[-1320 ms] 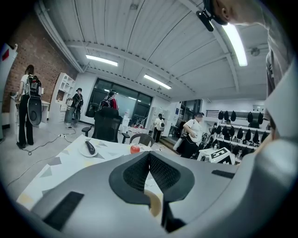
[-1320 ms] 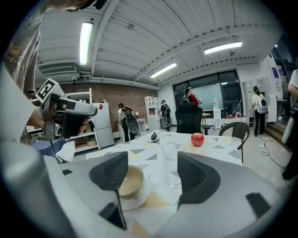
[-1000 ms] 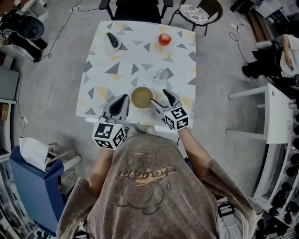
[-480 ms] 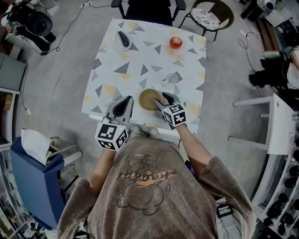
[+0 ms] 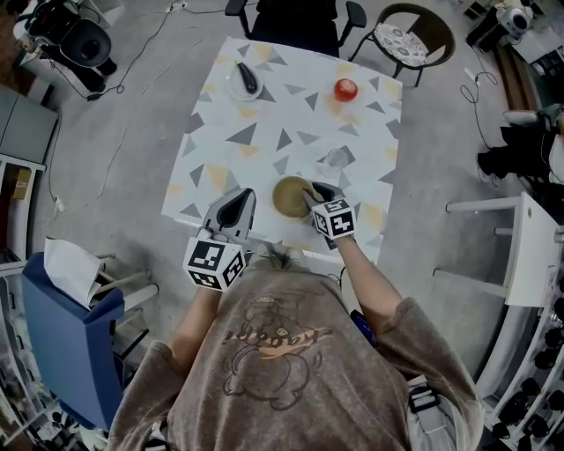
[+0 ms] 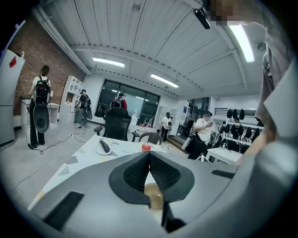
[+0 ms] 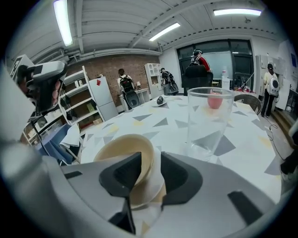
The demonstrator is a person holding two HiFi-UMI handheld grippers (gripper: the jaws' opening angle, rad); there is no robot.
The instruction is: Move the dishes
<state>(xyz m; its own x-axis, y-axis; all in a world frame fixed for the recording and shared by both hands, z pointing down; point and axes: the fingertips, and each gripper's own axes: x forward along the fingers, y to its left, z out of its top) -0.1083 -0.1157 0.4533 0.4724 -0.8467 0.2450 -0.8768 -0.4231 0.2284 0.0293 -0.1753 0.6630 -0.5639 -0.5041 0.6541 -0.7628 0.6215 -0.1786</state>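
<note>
A tan bowl (image 5: 287, 195) sits near the front edge of the triangle-patterned table (image 5: 264, 150). My right gripper (image 5: 311, 196) stands open at the bowl's right side. In the right gripper view the bowl (image 7: 122, 153) has its near rim between the jaws of the right gripper (image 7: 150, 163), and a gap still shows at the right jaw. My left gripper (image 5: 241, 199) hovers at the table's front edge, left of the bowl, shut and empty. In the left gripper view the left gripper (image 6: 149, 157) shows its pads touching, with the bowl (image 6: 154, 195) just beyond.
A clear glass (image 5: 335, 159) stands just beyond the bowl, close to the right gripper. Farther back are a red apple (image 5: 345, 89) and a white plate (image 5: 246, 81) holding a dark object. Chairs (image 5: 300, 16) stand at the far edge, and a blue chair (image 5: 75, 339) stands to my left.
My right gripper has moved left and forward, so the bowl's rim now lies between its jaws. The left gripper has hardly moved. The head view has shifted.
</note>
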